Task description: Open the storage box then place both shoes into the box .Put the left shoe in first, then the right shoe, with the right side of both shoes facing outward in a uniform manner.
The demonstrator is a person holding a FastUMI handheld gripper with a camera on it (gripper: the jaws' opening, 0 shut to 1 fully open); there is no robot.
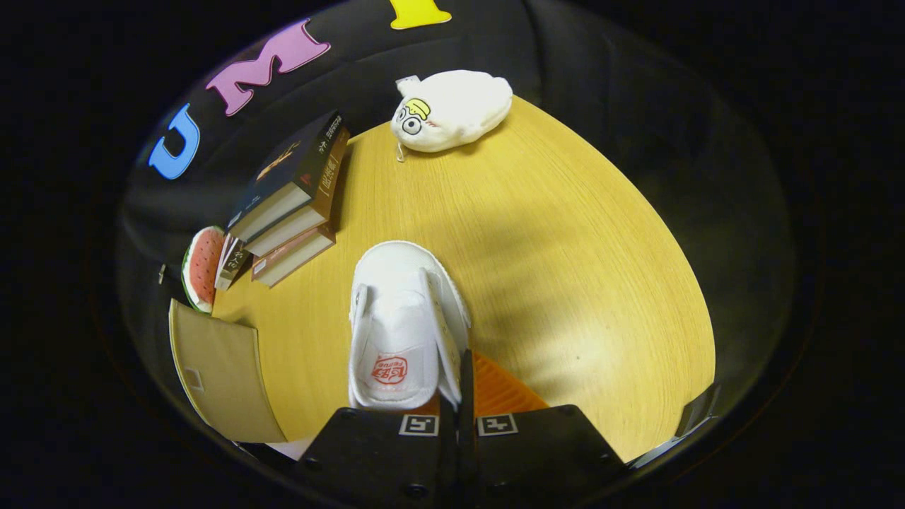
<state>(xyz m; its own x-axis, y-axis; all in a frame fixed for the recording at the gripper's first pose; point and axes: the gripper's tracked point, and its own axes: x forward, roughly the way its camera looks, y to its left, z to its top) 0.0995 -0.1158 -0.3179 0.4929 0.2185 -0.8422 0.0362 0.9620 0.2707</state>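
A small white shoe (399, 318) with a red logo on its insole is just ahead of my fingers, toe pointing away toward the books. My gripper (459, 382) is shut on the shoe's right side wall, with the thin edge pinched between both fingers. The shoe appears lifted a little above the wooden table (565, 233). To the left of the fingers a beige panel of the storage box (219, 367) shows, with a small tag on it. Whether the box is open cannot be told from here.
A stack of three books (297, 198) lies beyond the shoe to the left, with a watermelon-slice toy (201, 268) beside it. A white plush toy (452, 109) sits at the far table edge. The tabletop's curved edge runs along the right.
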